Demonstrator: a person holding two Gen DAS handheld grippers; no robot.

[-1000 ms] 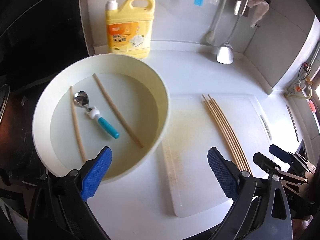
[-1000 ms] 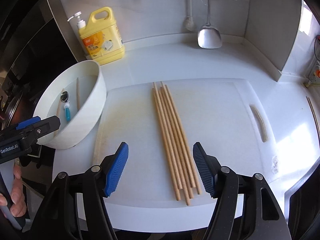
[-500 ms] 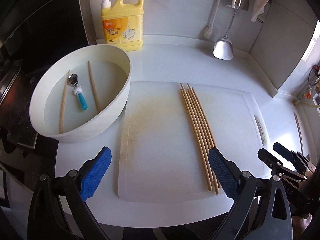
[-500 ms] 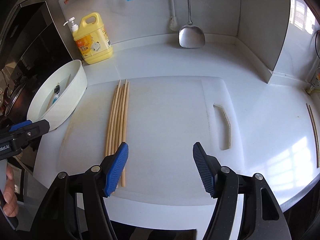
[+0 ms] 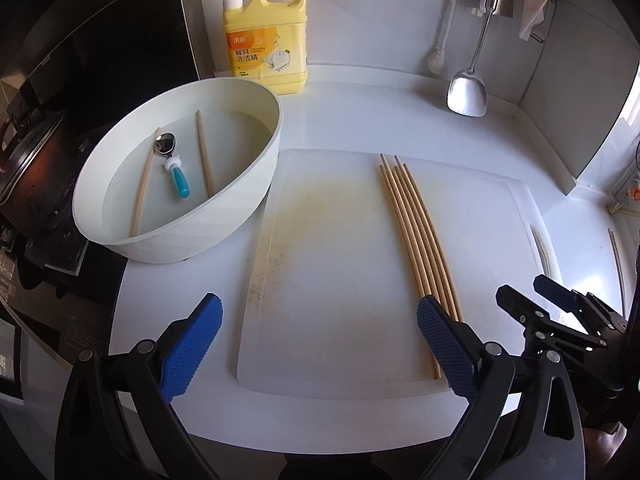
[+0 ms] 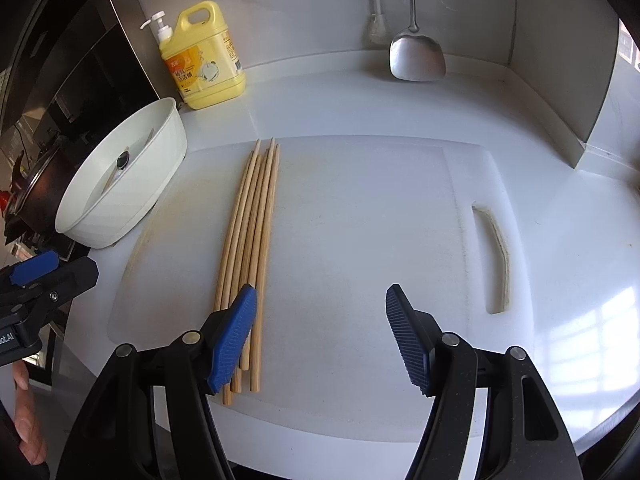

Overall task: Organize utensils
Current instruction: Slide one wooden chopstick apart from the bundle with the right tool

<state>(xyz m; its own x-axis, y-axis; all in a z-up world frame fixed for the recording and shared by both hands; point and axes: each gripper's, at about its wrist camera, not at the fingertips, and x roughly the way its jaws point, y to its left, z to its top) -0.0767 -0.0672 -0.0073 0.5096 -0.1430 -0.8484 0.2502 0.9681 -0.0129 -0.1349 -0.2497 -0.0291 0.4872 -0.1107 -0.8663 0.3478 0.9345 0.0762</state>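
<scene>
While both grippers hang over the near edge of the white tabletop (image 5: 360, 120), neither has hold of anything. The left gripper (image 5: 320, 346) has its blue pads spread wide above the near left part of the white cutting board (image 5: 340, 260), with nothing between them. The right gripper (image 6: 320, 340) is likewise parted wide and empty over the near middle of the board; its left pad (image 6: 234, 340) sits in front of the near ends of the chopsticks, and whether it touches them cannot be told.

The bundle of wooden chopsticks (image 6: 250, 240) lies side by side on the board, running from near to far, left of the board's middle in the right wrist view. To the far left, just beside the board's left edge, stands a white bowl (image 5: 248, 184). Inside it lie two more chopsticks (image 5: 204, 152) and a spoon with a blue handle (image 5: 172, 164) between them. Behind the bowl, against the far wall, stands a yellow detergent bottle (image 5: 266, 40) with a pump. A metal spatula (image 6: 416, 56) hangs at the far wall to the right.
</scene>
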